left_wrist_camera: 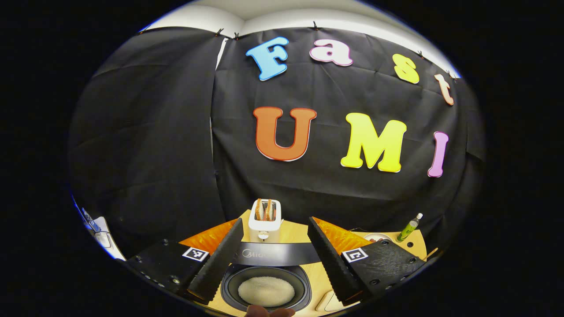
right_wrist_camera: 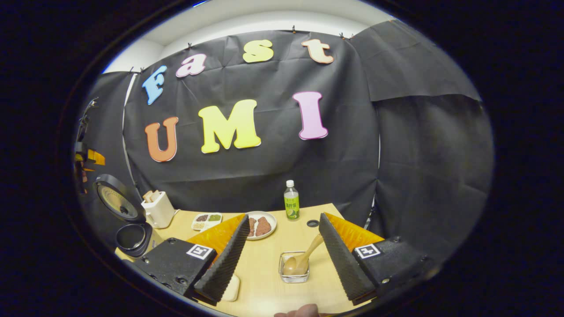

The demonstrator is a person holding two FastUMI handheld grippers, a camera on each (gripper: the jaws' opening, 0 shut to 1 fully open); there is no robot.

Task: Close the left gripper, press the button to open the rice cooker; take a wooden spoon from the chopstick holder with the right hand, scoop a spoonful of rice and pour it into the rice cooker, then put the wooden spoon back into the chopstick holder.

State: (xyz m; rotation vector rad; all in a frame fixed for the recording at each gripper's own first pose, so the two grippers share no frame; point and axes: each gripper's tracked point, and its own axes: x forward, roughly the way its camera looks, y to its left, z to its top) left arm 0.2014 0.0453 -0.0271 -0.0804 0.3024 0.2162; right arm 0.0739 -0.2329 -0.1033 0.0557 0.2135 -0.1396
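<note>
Rice cooker [left_wrist_camera: 265, 286] with lid raised and rice in its pot, beneath the open, empty left gripper [left_wrist_camera: 273, 262]; right gripper [right_wrist_camera: 282, 257], likewise open, faces the wooden spoon [right_wrist_camera: 304, 257] resting in its holder [right_wrist_camera: 294, 269], apparently returned.

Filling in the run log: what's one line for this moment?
cooker: open, rice inside | spoon: in holder | left hand-held gripper: open above cooker | right hand-held gripper: open, holder between fingers
</note>
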